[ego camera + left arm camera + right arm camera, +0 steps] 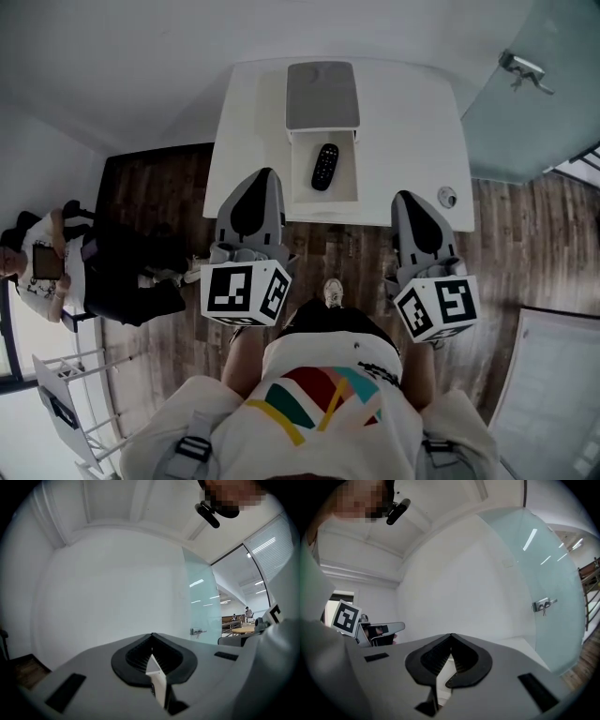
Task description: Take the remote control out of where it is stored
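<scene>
In the head view a black remote control (324, 166) lies in a white drawer (300, 186) that stands pulled out of a small grey-topped box (322, 94) on a white table (403, 122). My left gripper (266, 174) hovers at the table's near edge, just left of the drawer, shut and empty. To the drawer's right, over the near edge, my right gripper (406, 196) is also shut with nothing in it. Both gripper views look up at the white wall; the left gripper's (151, 634) and the right gripper's (451, 634) jaws meet at their tips. Neither touches the remote.
A small round object (447, 197) sits on the table's right near corner. A frosted glass door with a metal handle (525, 70) stands at the far right. A seated person with a tablet (42, 262) is at the left. The floor is dark wood planks (159, 187).
</scene>
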Available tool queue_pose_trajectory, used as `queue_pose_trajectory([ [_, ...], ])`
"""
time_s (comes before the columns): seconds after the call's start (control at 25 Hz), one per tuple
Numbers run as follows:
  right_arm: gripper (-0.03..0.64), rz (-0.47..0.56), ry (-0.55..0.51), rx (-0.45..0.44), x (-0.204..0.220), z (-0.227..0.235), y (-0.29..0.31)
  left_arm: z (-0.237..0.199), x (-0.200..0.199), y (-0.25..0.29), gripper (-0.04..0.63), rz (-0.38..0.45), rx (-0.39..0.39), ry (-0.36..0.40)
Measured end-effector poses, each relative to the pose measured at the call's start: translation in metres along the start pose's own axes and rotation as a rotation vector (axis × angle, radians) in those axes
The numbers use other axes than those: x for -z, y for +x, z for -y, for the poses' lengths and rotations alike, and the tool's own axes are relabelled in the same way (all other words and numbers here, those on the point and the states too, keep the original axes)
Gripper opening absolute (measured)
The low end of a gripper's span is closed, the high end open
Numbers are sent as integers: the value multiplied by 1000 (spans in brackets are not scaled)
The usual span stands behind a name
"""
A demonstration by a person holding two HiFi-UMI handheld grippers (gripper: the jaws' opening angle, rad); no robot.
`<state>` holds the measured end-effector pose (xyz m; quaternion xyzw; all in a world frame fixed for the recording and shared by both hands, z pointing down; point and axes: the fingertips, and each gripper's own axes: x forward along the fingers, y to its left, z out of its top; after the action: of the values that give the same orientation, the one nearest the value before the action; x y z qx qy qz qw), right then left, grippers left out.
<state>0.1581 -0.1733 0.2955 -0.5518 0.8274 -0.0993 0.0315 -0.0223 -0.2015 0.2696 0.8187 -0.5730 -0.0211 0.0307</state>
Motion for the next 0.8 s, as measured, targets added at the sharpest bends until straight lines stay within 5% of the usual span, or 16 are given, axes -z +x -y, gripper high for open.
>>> queue_pose_trajectory([
  [0.8, -2, 1, -19, 18, -17, -2, 108, -68, -15, 82, 6, 33, 17, -20],
])
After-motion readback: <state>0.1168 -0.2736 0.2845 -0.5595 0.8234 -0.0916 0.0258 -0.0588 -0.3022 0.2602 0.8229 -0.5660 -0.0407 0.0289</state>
